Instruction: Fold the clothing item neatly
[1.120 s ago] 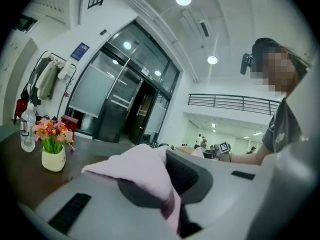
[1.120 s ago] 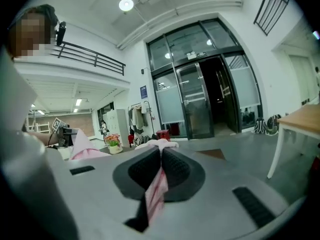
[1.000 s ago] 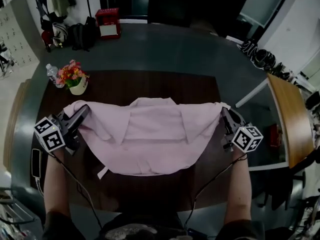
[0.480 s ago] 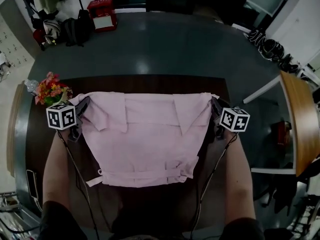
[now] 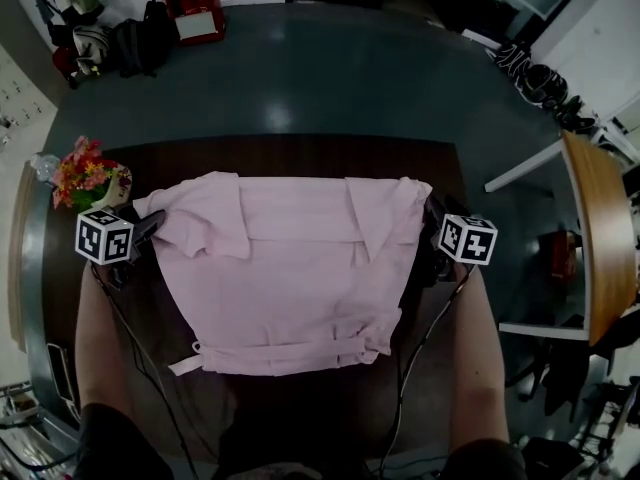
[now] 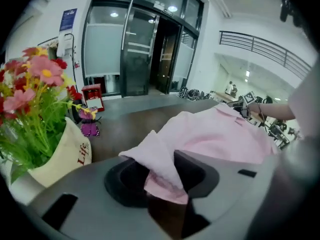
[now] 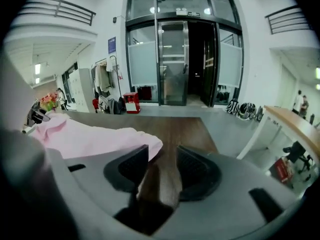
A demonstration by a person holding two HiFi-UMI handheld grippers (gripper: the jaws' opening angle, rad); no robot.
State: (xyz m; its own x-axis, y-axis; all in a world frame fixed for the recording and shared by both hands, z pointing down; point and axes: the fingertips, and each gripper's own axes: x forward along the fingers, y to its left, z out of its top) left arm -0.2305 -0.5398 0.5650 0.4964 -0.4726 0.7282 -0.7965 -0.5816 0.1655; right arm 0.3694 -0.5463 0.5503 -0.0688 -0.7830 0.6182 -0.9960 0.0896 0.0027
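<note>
Head view, looking steeply down: shows a pink shirt (image 5: 290, 268) lying flat in the middle of a dark wooden table (image 5: 300, 158), roughly square in outline, with a straight top edge running side to side. Has both sleeves turned in over the chest as soft flaps, and a bottom hem doubled into a band with a short tab sticking out at the lower left. Looks thin and matte, marked by shallow creases. Reaches the left gripper (image 5: 150, 226) at its upper left corner and the right gripper (image 5: 432, 214) at its upper right. Seen from the left gripper view: left gripper (image 6: 162, 176) released, jaws just been opening, a limp pointed corner of cloth draped loosely between them. Seen from the right gripper view: right gripper (image 7: 160, 166) also released, jaws just been opening, only bare wood grain between them, the shirt's rounded edge just beside one jaw. Leaves a strip of bare table beyond the top edge and more along both sides. Places a pale pot of red and pink flowers (image 5: 85, 173) near the left gripper at the table's left edge. Beyond that, smooth grey floor (image 5: 330, 68), a red box (image 5: 195, 8) well apart, and a light wooden second table (image 5: 590, 238) at the right.
</note>
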